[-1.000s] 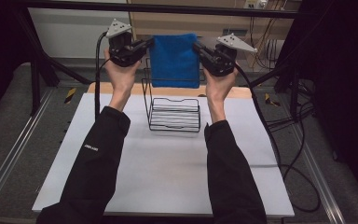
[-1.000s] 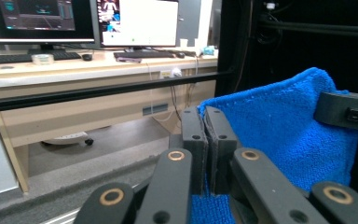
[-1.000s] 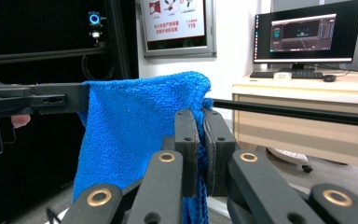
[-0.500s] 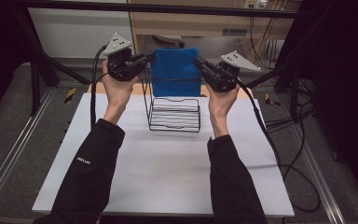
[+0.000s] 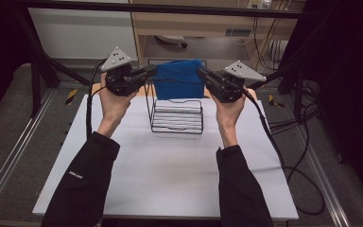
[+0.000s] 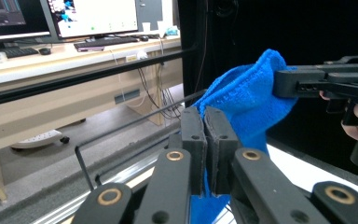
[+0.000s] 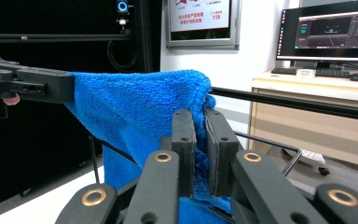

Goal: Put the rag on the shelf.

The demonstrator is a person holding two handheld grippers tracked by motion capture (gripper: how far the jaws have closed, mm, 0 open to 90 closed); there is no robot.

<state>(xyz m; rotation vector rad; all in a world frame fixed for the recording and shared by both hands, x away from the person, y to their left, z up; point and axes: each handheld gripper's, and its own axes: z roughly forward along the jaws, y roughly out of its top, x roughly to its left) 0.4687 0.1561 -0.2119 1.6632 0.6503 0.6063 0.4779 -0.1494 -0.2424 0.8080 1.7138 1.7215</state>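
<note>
White tabletop point(image 5: 170, 175), lab monitors behind: a blue towel point(image 5: 178, 79) is held stretched above the far rim of a black wire rack point(image 5: 177, 116) — the left gripper point(image 5: 147, 73) and right gripper point(image 5: 203, 73) each pinching an upper corner. Draping over the rack is judged not yet done — release remains.

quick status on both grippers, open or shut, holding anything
Left gripper: shut on one top corner of the blue cloth.
Right gripper: shut on the cloth's other top corner, above the wire rack.
</note>
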